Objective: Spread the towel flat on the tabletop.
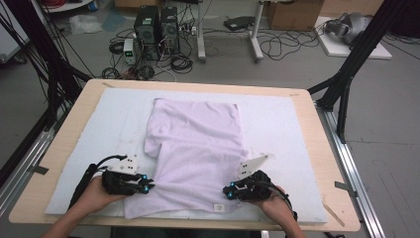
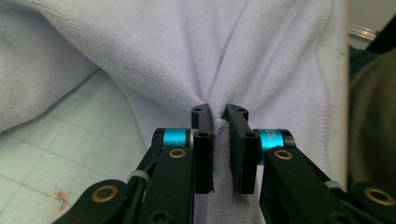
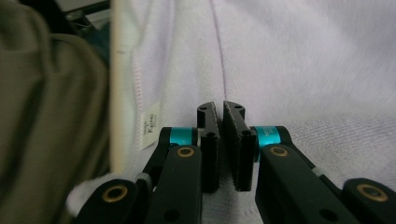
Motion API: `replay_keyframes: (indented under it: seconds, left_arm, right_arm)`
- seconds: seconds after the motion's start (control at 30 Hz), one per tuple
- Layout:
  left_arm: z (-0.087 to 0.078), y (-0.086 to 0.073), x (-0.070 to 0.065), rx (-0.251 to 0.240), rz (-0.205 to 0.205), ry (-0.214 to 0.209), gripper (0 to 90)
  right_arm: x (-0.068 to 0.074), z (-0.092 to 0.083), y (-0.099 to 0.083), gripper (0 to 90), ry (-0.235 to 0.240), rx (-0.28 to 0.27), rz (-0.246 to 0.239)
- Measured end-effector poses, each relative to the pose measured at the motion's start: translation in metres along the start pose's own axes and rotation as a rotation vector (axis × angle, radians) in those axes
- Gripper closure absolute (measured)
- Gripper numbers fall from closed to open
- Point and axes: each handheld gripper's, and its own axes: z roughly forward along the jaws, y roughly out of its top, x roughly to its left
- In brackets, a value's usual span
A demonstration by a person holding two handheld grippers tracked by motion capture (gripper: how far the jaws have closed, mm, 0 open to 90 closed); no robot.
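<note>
Along the frame's lower edge, left gripper [image 1: 146,188] and right gripper [image 1: 229,191] each pinch the lavender towel [image 1: 198,148]; thin bites could slip when lifted.

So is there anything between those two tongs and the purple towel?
Nothing visible. The left tongs and right tongs are each already pinched on the towel near its front corners.

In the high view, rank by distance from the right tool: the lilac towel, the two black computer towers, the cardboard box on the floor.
1. Lilac terry towel, at the right tool, near table edge.
2. Black computer towers, on the floor past the table, upper left.
3. Brown cardboard box, top right; too close to the towers to call.
</note>
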Motion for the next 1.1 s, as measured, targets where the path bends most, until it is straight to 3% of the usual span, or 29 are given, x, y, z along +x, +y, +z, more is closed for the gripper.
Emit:
replay_keyframes:
  seconds: [0.1, 0.17, 0.2, 0.27, 0.33, 0.4, 0.53, 0.6, 0.67, 0.73, 0.8, 0.87, 1.0, 1.03, 1.1]
  left_arm:
    - [-0.016, 0.002, -0.015, -0.042, 0.045, -0.039, 79.0]
    - [-0.024, 0.004, -0.02, -0.059, 0.052, -0.014, 65.0]
    - [-0.026, 0.004, -0.019, -0.07, 0.04, -0.001, 59.6]
    - [-0.028, 0.004, -0.012, -0.077, 0.025, 0.026, 57.9]
    - [-0.023, 0.003, -0.003, -0.079, -0.002, 0.043, 59.2]
    - [-0.014, 0.001, 0.005, -0.058, -0.023, 0.07, 61.9]
    - [0.014, -0.003, 0.015, -0.017, -0.074, 0.082, 61.3]
    - [0.026, -0.003, 0.014, -0.005, -0.073, 0.067, 64.2]
    - [0.029, -0.002, 0.012, -0.02, -0.074, 0.053, 78.4]
    - [0.027, 0.001, 0.008, -0.001, -0.052, 0.077, 82.5]
    - [0.022, 0.001, 0.004, 0.0, -0.054, 0.09, 83.6]
    - [0.009, -0.003, -0.001, -0.004, -0.05, 0.097, 83.9]
    - [-0.03, -0.014, -0.024, -0.064, -0.023, 0.098, 82.8]
    - [-0.039, -0.017, -0.027, -0.082, -0.02, 0.101, 78.8]
    - [-0.049, -0.018, -0.028, -0.097, -0.037, 0.134, 61.0]
  right_arm:
    - [0.019, -0.009, 0.001, 84.7, 0.045, -0.02, -0.032]
    - [0.03, -0.019, 0.001, 79.2, 0.084, -0.068, -0.053]
    - [0.032, -0.024, 0.001, 76.3, 0.067, -0.092, -0.048]
    - [0.028, -0.032, 0.003, 70.3, 0.024, -0.128, -0.033]
    - [0.018, -0.034, 0.004, 67.7, -0.023, -0.128, -0.01]
    - [0.009, -0.028, 0.004, 64.6, -0.076, -0.103, 0.002]
    - [-0.006, -0.003, 0.002, 58.1, -0.124, -0.011, 0.012]
    - [-0.009, 0.01, 0.002, 60.6, -0.152, 0.051, 0.004]
    - [-0.009, 0.01, 0.002, 70.1, -0.174, 0.035, -0.004]
    - [-0.011, 0.009, 0.001, 84.4, -0.179, 0.035, 0.006]
    - [-0.013, 0.007, -0.001, 87.0, -0.147, 0.027, 0.038]
    - [-0.01, 0.003, -0.003, 87.5, -0.126, 0.031, 0.039]
    - [0.021, -0.015, -0.011, 87.6, -0.056, 0.0, -0.002]
    - [0.03, -0.021, -0.014, 87.0, -0.044, -0.015, -0.018]
    - [0.04, -0.033, -0.015, 80.9, -0.048, -0.054, -0.02]
